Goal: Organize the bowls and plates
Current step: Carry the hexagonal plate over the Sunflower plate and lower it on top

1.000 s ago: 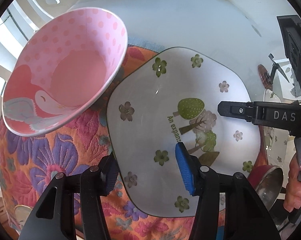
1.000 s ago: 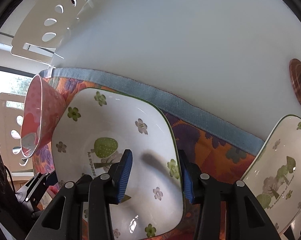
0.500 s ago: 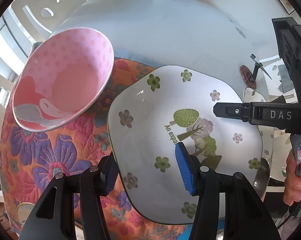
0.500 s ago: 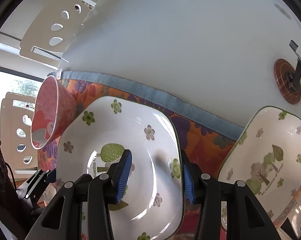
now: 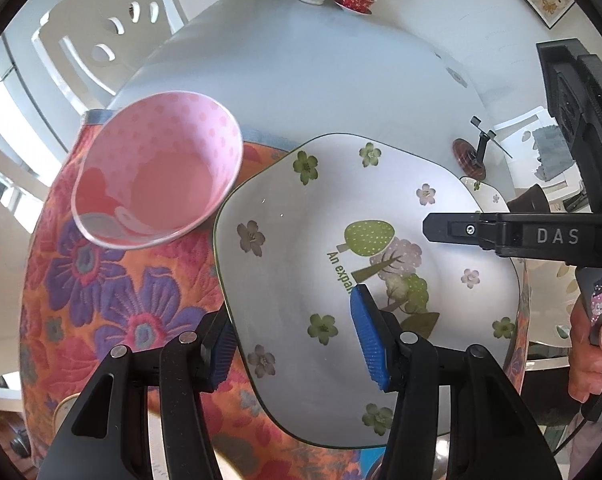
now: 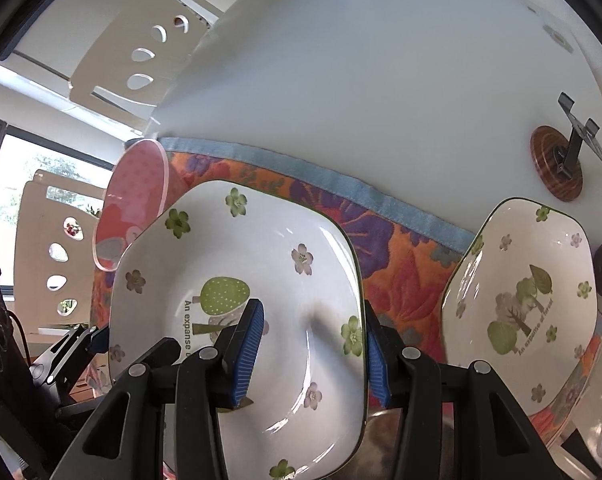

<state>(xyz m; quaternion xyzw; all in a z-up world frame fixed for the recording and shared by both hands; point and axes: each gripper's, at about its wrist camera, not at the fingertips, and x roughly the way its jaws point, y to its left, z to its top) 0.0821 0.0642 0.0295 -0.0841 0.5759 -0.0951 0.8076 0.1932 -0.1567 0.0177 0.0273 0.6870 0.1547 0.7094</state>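
Both hand-held grippers clamp one square floral plate [image 5: 301, 248] by opposite rims – left hand-held gripper [image 5: 297, 350], right hand-held gripper [image 6: 311, 354] – beside a pink polka-dot bowl [image 5: 157, 168].

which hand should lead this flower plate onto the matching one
Right, probably: left gripper and right gripper both clamp the square plate, but the matching plate lies on the right's side, the pink bowl opposite.
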